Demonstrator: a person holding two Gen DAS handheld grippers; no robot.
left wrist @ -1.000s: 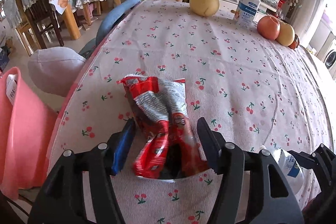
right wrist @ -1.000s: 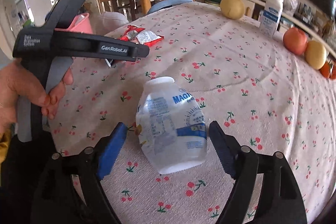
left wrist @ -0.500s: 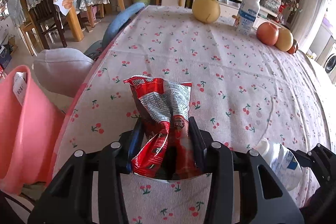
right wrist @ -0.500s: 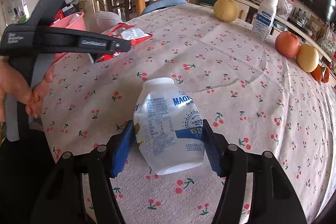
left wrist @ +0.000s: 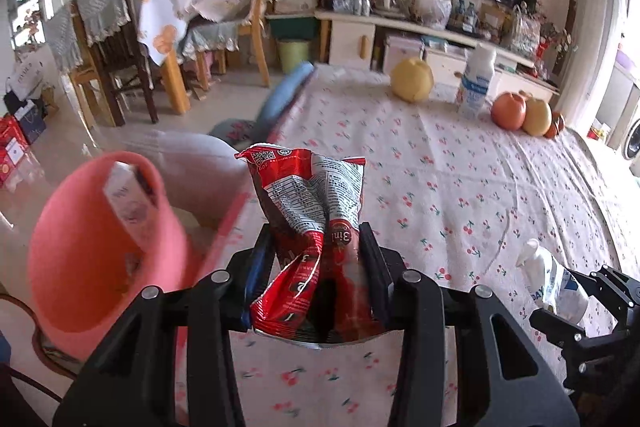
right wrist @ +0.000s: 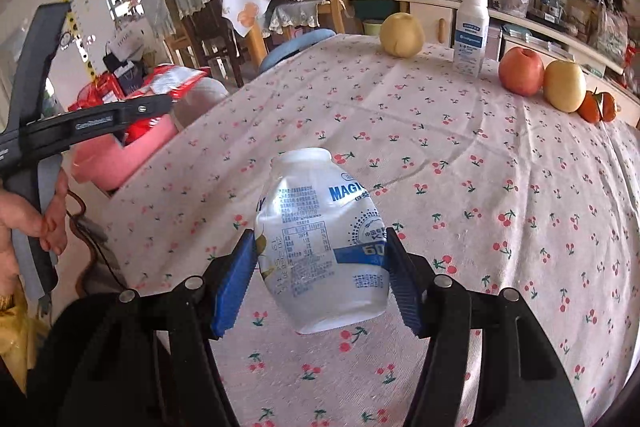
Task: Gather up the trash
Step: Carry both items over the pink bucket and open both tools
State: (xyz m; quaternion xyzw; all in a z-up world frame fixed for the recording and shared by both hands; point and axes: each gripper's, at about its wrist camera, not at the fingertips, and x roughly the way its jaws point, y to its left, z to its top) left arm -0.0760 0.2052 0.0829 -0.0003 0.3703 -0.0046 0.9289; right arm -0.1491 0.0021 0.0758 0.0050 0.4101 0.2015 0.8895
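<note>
My left gripper (left wrist: 316,263) is shut on a crumpled red and silver snack wrapper (left wrist: 312,203) and holds it above the table's left edge, beside a pink bin (left wrist: 96,259) on the floor. My right gripper (right wrist: 322,267) is shut on a squat white plastic bottle (right wrist: 320,247) with blue print, lifted off the cherry-print tablecloth (right wrist: 480,163). The right wrist view also shows the left gripper (right wrist: 152,105) with the wrapper (right wrist: 176,83) over the pink bin (right wrist: 120,155). The bottle shows at the lower right of the left wrist view (left wrist: 556,279).
At the table's far edge stand a yellow pear (right wrist: 401,35), a tall white bottle (right wrist: 471,35), a red apple (right wrist: 521,71), a yellow apple (right wrist: 564,87) and small oranges (right wrist: 598,105). A grey cushion (left wrist: 188,171) and a blue chair (left wrist: 280,99) sit left of the table.
Both grippers closed on their items and lifted them off the cloth. The left gripper has carried the wrapper left, toward the pink bin.
</note>
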